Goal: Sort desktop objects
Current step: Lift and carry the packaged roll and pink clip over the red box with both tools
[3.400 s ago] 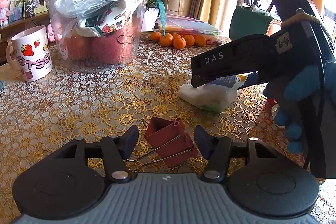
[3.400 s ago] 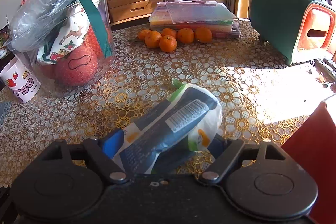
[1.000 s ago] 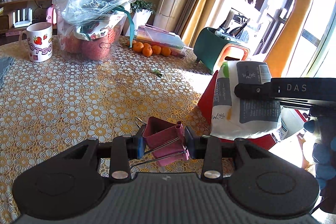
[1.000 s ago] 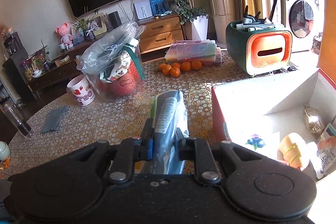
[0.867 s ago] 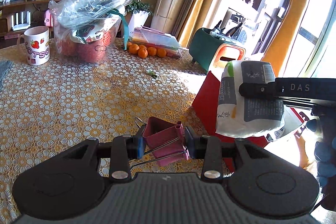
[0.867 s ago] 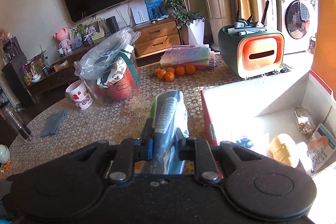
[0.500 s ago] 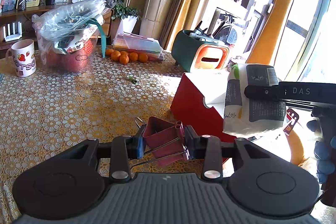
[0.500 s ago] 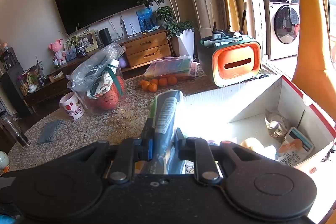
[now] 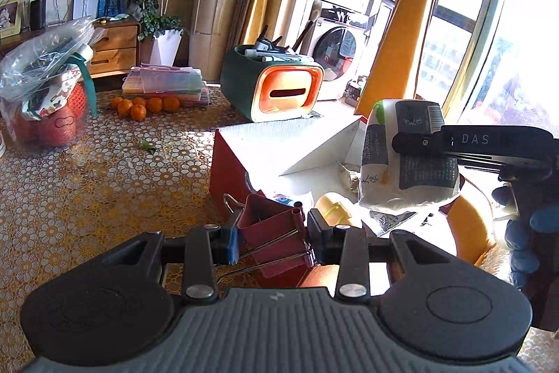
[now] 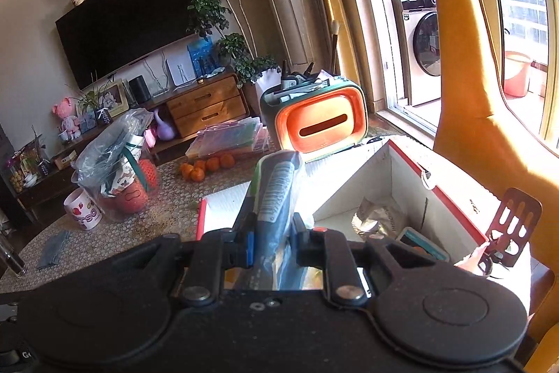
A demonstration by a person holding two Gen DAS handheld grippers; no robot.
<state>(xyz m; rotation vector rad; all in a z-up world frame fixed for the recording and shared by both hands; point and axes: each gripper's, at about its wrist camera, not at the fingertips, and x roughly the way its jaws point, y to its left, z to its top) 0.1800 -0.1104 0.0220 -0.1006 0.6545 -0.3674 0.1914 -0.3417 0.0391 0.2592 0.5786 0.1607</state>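
Two grippers, each carrying one thing, over the red and white box.

The left gripper (image 9: 272, 242) has its fingers clamped on a dark red binder clip (image 9: 270, 243). The clip's long side runs across from finger to finger, and its wire handles point back toward the camera. The right gripper (image 10: 270, 242) has its fingers squeezed on a soft white and dark packet (image 10: 276, 194). The packet's long side points straight out past the fingertips, toward the far side of the table (image 9: 87, 184). The box (image 10: 405, 177) lies below and ahead of both pairs of fingers, open on top, with a few things already inside. The packet looks nearer the middle of the box, so the right hand may let go first.
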